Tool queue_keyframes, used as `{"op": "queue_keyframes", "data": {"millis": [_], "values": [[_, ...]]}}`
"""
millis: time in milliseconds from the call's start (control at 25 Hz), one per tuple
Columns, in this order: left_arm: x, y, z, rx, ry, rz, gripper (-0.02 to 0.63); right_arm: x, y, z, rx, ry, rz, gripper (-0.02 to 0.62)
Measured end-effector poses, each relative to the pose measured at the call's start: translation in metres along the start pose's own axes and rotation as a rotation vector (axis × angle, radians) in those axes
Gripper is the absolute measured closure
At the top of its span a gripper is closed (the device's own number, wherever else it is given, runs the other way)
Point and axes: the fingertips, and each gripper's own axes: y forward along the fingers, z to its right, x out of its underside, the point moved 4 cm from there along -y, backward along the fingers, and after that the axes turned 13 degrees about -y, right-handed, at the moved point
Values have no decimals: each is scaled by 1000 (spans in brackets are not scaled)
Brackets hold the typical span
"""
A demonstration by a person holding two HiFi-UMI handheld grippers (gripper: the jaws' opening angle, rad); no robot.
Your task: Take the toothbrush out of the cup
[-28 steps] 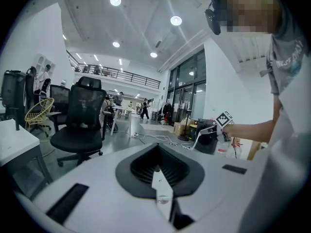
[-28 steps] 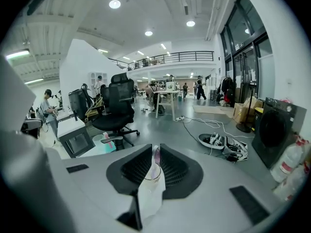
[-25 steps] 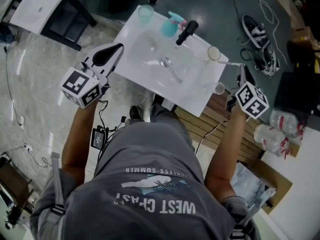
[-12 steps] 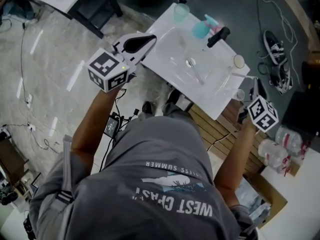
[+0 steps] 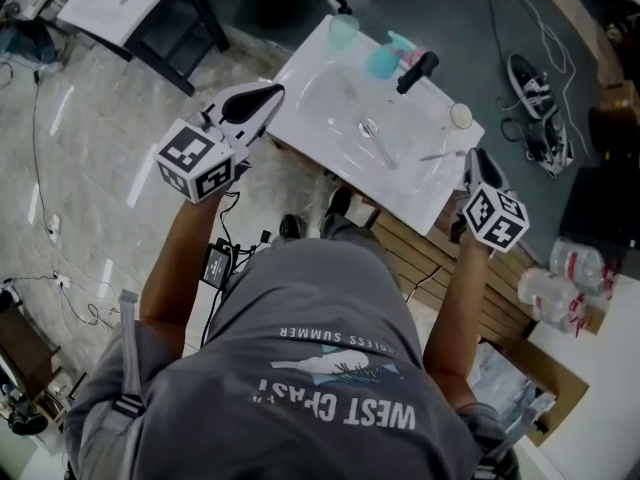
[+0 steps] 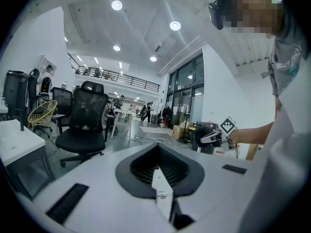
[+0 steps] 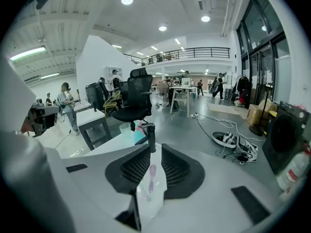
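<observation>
A clear toothbrush [image 5: 440,155] with a pink head [image 7: 150,174] lies between the jaws of my right gripper [image 5: 470,160], over the right end of the white sink [image 5: 320,118]. Those jaws [image 7: 154,149] are opening and stand clear of the handle on both sides. The clear cup [image 5: 460,115] stands empty on the sink's right corner, just beyond the toothbrush. My left gripper [image 5: 270,94] hovers at the sink's left edge, shut [image 6: 156,152] with nothing in it.
A black faucet [image 5: 416,71] rises at the sink's back, with a teal cup [image 5: 344,31] and a teal bottle [image 5: 383,61] beside it. Shoes [image 5: 530,80] and cables lie on the floor to the right. A wooden pallet [image 5: 430,258] and plastic bottles [image 5: 560,268] sit near my right side.
The head view has swung. The toothbrush at the right gripper's tip now sits lower, away from the clear cup and over the sink's rim. The left gripper stays raised by the left edge.
</observation>
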Motion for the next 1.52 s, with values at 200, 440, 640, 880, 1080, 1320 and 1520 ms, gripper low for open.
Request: {"op": "queue_keyframes", "data": {"millis": [200, 440, 640, 880, 1080, 1320, 1520], "values": [[0, -8, 6, 2, 5, 0, 607, 1, -10, -2, 11, -2, 8, 515], [-4, -17, 13, 1, 19, 8, 607, 2, -27, 1, 23, 6, 23, 519], [-11, -22, 14, 4, 28, 20, 607, -20, -44, -2, -10, 39, 105, 536], [-17, -33, 21, 16, 37, 38, 607, -64, -73, -28, -81, 19, 248, 583], [-21, -47, 31, 21, 48, 51, 607, -102, -97, -67, -232, 6, 361, 586], [-24, -65, 39, 19, 64, 66, 607, -118, -122, -115, -349, -106, 390, 589], [-23, -75, 46, 18, 71, 71, 607, -118, -135, -128, -366, -124, 393, 589]]}}
